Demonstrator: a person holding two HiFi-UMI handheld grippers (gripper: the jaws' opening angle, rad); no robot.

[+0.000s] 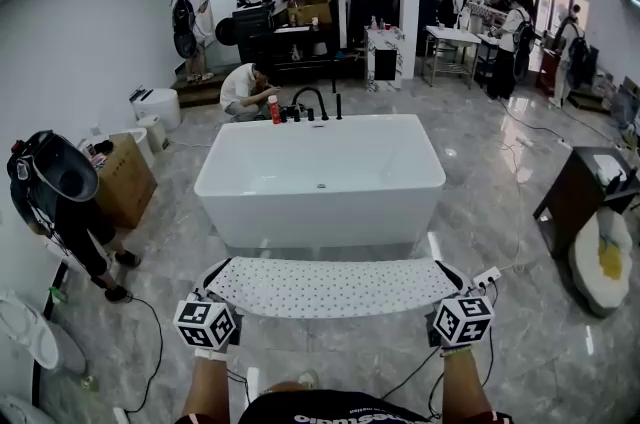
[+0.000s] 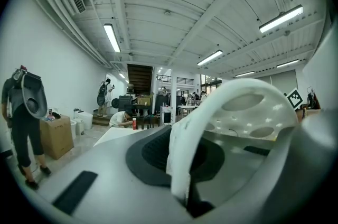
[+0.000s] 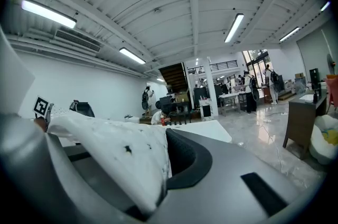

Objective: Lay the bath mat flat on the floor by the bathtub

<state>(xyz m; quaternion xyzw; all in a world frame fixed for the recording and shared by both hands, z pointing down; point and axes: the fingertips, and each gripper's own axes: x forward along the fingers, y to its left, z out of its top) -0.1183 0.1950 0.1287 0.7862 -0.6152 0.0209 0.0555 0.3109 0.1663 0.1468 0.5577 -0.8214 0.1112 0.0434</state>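
Grey marbled floor (image 1: 500,212) fills the middle of the head view, with a white bathtub (image 1: 320,180) standing at centre frame. Just below the tub in the picture, the bath mat (image 1: 330,287) (white, dotted with small holes) stretches as a long band from lower left to lower right, held between the two grippers, its ends curling downward. The left gripper (image 1: 208,304) is clamped on the mat's left end and the right gripper (image 1: 458,304) on its right end; each gripper view shows white mat pinched between closed jaws. A black faucet (image 1: 310,102) and a red bottle (image 1: 274,110) sit at the tub's far rim. A cardboard box (image 1: 125,180) stands at the left of the frame.
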